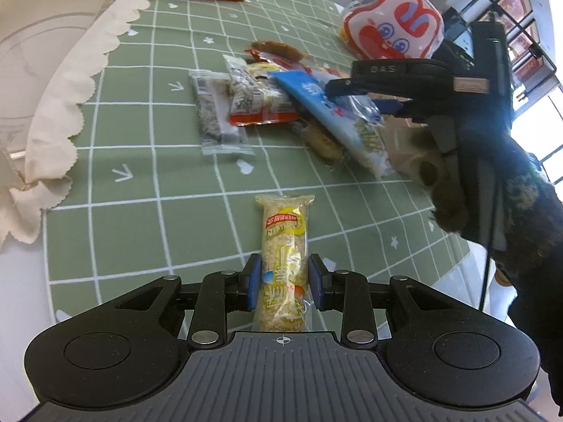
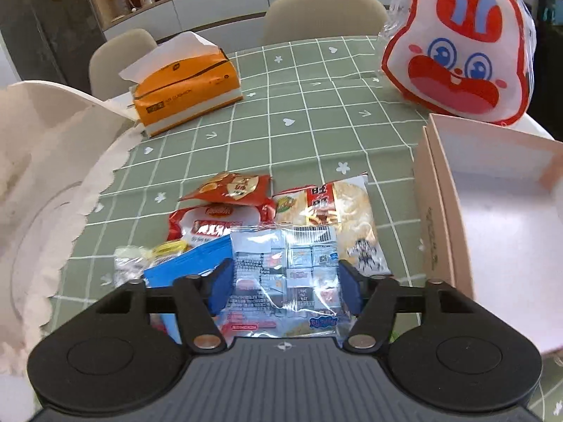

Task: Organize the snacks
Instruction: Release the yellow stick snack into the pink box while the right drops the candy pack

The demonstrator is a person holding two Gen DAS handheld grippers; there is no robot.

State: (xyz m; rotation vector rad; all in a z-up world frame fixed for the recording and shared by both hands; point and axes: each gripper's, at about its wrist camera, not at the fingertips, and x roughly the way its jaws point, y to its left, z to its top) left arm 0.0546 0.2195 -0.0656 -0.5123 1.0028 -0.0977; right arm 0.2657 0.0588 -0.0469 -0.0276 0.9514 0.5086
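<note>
Left gripper [image 1: 285, 283] clamped on a slim, crinkly puffed-rice bar [image 1: 284, 263] above the green gridded tablecloth [image 1: 140, 140], right gripper [image 2: 286, 288] pads flanking a glossy blue-and-clear packet [image 2: 285, 281], contact unclear, atop the wrapper pile [image 2: 246, 211], pink cardboard box [image 2: 492, 211] beside.

We see both views evenly and brightly lit, diffuse daylight with soft, faint shadows. In the left wrist view the window [image 1: 552, 119] at far right is blown out to white, and the dark sleeve [image 1: 520, 218] before it reads almost black, without detail. The rabbit bag [image 2: 461, 45] shows glare streaks on its clear wrapping. Fisheye bending curves the tablecloth [image 2: 309, 105] grid lines, strongest at the edges, and the corners go dark. The pink box [image 2: 492, 218] looks slightly soft.
</note>
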